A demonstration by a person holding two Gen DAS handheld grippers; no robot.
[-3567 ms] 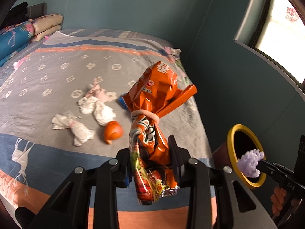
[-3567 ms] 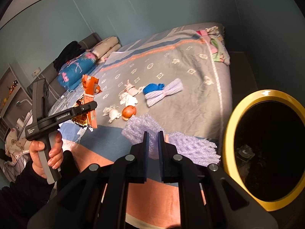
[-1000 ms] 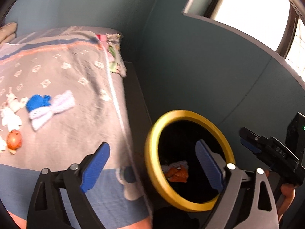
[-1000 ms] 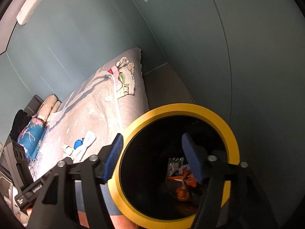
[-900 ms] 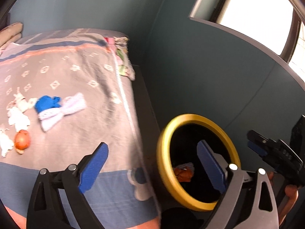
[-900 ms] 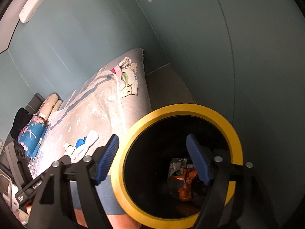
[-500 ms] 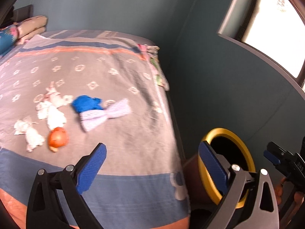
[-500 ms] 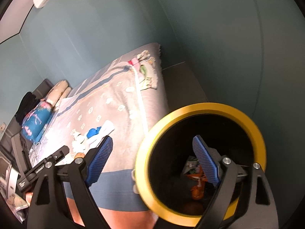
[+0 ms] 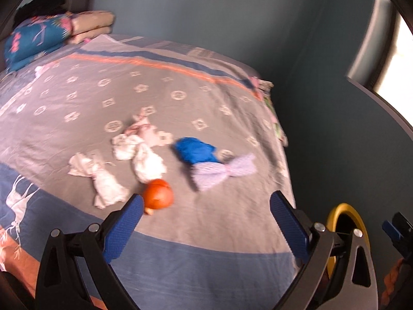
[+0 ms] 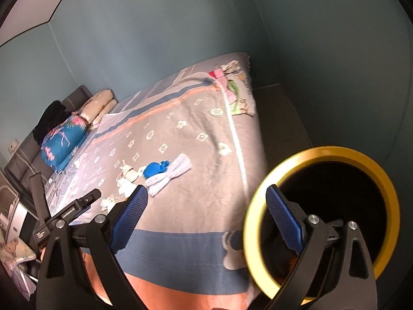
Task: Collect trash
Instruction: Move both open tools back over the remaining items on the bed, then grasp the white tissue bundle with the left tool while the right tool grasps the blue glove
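Trash lies on the grey bedspread (image 9: 77,95): crumpled white tissues (image 9: 140,155), an orange round piece (image 9: 158,194), a blue wad (image 9: 196,151) and a pale lilac foam net (image 9: 224,171). My left gripper (image 9: 205,213) hovers open and empty over the near part of the bed, the orange piece just beyond its left finger. The yellow-rimmed bin (image 10: 322,155) stands by the bed's corner. My right gripper (image 10: 206,206) has nothing between its jaws, which are still opening, its right finger over the bin's rim. The blue wad (image 10: 155,168) and foam net (image 10: 170,174) show beyond it.
Folded pillows and a blue floral quilt (image 9: 36,38) are stacked at the head of the bed. Teal walls close in behind and to the right, with a window ledge (image 9: 379,98). A narrow dark floor strip (image 10: 278,113) runs between bed and wall.
Both views have swung from the bin toward the bed. The bin slid to the right edge of the left wrist view, and the trash on the bedspread came nearer. The right jaws spread wider.
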